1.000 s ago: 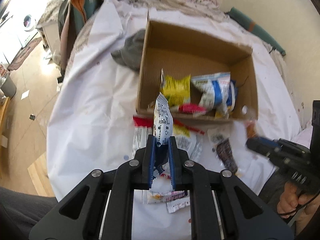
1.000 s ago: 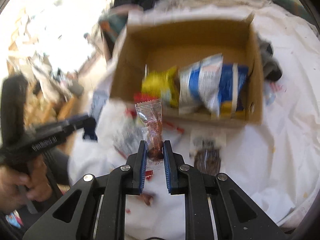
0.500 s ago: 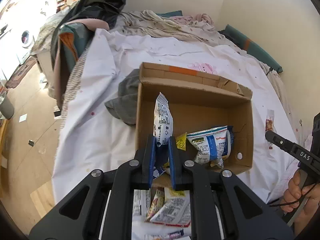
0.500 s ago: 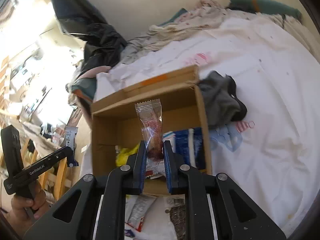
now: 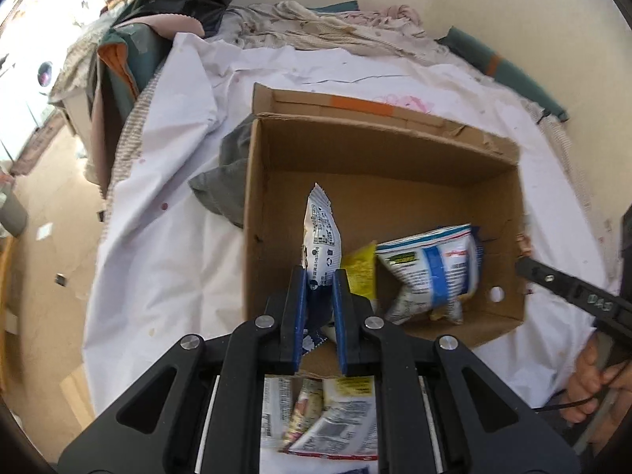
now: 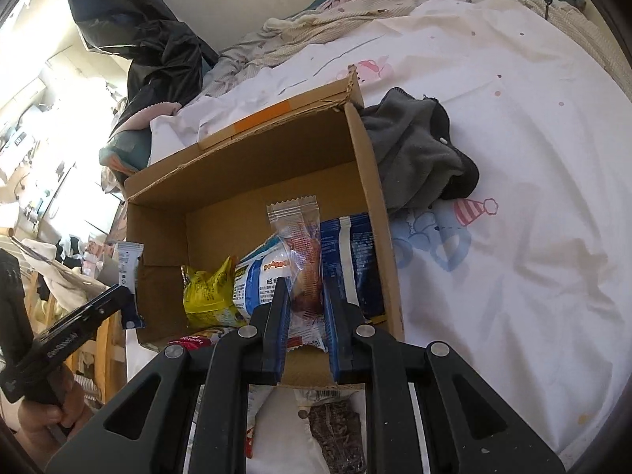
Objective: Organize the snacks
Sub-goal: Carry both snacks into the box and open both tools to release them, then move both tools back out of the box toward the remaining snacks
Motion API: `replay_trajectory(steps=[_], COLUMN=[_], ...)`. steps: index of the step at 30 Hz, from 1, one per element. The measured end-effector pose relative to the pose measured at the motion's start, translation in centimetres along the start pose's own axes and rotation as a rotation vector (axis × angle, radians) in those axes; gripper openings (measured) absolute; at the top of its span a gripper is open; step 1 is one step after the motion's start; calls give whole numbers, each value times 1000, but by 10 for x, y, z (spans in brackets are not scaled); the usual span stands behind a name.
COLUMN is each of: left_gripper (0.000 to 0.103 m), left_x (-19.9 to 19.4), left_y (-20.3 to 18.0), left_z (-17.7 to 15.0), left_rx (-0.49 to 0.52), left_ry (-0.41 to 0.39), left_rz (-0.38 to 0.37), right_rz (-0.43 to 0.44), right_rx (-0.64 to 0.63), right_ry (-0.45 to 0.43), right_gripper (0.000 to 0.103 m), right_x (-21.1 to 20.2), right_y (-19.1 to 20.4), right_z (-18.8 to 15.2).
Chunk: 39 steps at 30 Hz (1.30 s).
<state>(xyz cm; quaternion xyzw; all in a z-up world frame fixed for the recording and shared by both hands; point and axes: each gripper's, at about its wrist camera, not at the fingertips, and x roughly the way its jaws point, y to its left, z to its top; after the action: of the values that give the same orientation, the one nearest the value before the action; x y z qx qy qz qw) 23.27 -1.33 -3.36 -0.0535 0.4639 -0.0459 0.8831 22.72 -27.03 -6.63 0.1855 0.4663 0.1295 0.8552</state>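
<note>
An open cardboard box (image 5: 387,154) (image 6: 252,166) stands on the white sheet. It holds a yellow packet (image 5: 359,272) (image 6: 209,292) and a blue-and-white bag (image 5: 434,268) (image 6: 351,260). My left gripper (image 5: 319,276) is shut on a white-and-blue snack packet (image 5: 322,241) and holds it upright over the box's near left part. My right gripper (image 6: 306,284) is shut on a clear-wrapped reddish snack (image 6: 300,252) over the box's near right part. The left gripper and its packet (image 6: 128,272) also show at the left of the right wrist view.
Loose snack packets (image 5: 328,414) (image 6: 335,426) lie on the sheet in front of the box. A grey garment (image 5: 221,181) (image 6: 414,158) lies against the box's side. Piled bedding and a black bag (image 6: 142,31) sit at the back. The bed edge and floor (image 5: 47,237) are at left.
Both grippers have risen from the loose snacks and moved forward over the box, each carrying its packet. The view now looks down into the box.
</note>
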Motion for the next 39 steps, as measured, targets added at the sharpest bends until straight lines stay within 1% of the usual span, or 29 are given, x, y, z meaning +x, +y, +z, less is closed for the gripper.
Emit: replay_trajectory(steps=[6,7,8,13,14,15,16,17,18,19,20,22,24,25,26,29,34,36,39], left_gripper=[10,10,10,11,13,21,36,43,55,62,64,75,78,78,78,79,79,79,79], left_x=[5,5,5,5,5,6,7,6,5,2,1,-3,-5,-6,-6,-6,-13,-20,-32], left_y=[4,4,5,8,7,7,7,7,6,5,4,3,3,3,4,7,16,18,17], left_z=[3,3,3,4,4,3,3,2,2,1,1,2,3,3,3,1,-2,-4,-6], left_rx=[-30,-33,-41,-65,-64,-63,-66,-67,-67,-63,-57,-47,-49,-51,-51,-53,-96,-103,-84], left_ry=[18,20,21,37,41,48,54,54,45,32,24,15,3,-3,-5,3,8,-11,-42], left_rz=[-18,-21,-26,-44,-43,-45,-50,-52,-51,-50,-50,-56,-63,-63,-63,-72,-91,-99,-96], right_rz=[8,11,20,57,60,58,58,61,59,56,54,59,61,61,61,62,62,68,67], right_rx=[10,13,18,34,37,41,47,52,56,57,60,71,73,75,76,78,98,111,98], right_ry=[32,36,43,49,52,54,55,56,54,51,46,36,27,23,20,-9,-28,-26,-20], right_gripper=[18,19,21,21,21,23,27,33,35,42,51,63,69,75,83,97,99,99,99], right_x=[7,8,10,10,10,10,10,10,10,10,9,7,4,3,3,-4,-14,-17,-23], right_y=[-2,-3,-3,-2,-2,-2,-3,-4,-4,-5,-5,-6,-6,-5,-5,-4,-7,-9,-8], right_z=[0,0,0,2,2,2,2,2,3,3,3,4,4,5,5,4,1,-2,-7])
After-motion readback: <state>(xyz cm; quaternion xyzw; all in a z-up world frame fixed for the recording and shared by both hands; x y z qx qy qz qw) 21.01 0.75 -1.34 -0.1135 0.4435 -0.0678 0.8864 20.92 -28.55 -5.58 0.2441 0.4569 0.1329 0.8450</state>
